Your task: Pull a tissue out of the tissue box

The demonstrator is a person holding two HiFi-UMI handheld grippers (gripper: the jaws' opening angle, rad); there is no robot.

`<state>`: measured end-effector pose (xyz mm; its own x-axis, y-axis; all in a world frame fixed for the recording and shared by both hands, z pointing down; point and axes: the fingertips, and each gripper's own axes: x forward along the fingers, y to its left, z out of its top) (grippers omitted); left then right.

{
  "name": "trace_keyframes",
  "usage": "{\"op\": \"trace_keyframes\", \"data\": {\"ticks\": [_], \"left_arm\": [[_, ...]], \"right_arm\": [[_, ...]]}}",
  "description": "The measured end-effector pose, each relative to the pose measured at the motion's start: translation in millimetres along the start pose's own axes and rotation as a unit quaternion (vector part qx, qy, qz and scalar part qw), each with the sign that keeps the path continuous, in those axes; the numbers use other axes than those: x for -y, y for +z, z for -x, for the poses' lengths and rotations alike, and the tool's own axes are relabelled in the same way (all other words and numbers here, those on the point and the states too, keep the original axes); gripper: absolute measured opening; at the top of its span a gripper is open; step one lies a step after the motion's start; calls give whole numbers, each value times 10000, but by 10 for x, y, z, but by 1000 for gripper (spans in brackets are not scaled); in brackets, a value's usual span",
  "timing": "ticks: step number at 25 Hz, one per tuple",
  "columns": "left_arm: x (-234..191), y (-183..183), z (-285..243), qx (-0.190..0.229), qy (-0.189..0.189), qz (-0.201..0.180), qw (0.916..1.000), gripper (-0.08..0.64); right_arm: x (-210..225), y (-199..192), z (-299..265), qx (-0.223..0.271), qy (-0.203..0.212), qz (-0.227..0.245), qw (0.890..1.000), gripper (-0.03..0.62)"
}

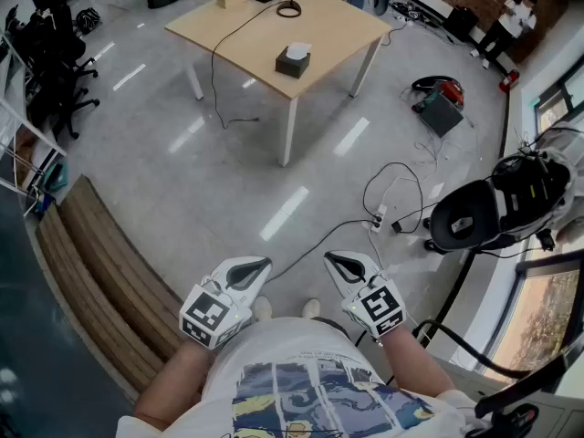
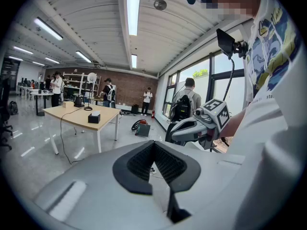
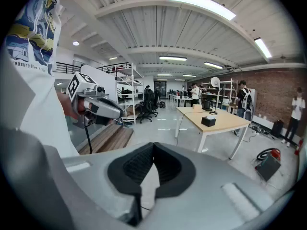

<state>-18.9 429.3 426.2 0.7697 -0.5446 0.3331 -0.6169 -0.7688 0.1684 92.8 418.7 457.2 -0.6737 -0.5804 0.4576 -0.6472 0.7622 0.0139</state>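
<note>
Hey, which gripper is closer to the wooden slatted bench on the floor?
Left. The left gripper hangs just off the bench's near end, on its right in the head view. The right gripper is farther away, beyond the left one.

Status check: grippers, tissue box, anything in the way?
Left gripper and right gripper shut, empty, held near the person's waist. Tissue box untouched on the table, far across the floor. Cable on the floor to the right; direct path looks open.

I've open grey floor [image 1: 182, 199] up to the pale wooden table [image 1: 338, 27], bare around the black tissue box [image 1: 293, 62]. A thin black cable [image 1: 213, 76] hangs off it; a slatted wooden bench [image 1: 100, 281] hems my left.
</note>
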Motion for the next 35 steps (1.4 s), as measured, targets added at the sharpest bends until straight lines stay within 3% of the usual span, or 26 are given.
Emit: {"op": "trace_keyframes", "data": {"ticks": [11, 24, 29, 35], "left_arm": [[-55, -2, 114, 71, -131, 40, 9999, 6], [-184, -129, 72, 126, -376, 129, 9991, 6], [-378, -99, -259, 11, -301, 231, 9993, 6], [-875, 256, -921, -77, 27, 101, 9999, 6]], "right_arm": [[-154, 169, -93, 65, 34, 99, 9999, 3], [-192, 98, -240, 5, -101, -103, 9999, 3], [109, 95, -353, -45, 2, -267, 9996, 3], [948, 250, -789, 141, 386, -201, 9990, 3]]}}
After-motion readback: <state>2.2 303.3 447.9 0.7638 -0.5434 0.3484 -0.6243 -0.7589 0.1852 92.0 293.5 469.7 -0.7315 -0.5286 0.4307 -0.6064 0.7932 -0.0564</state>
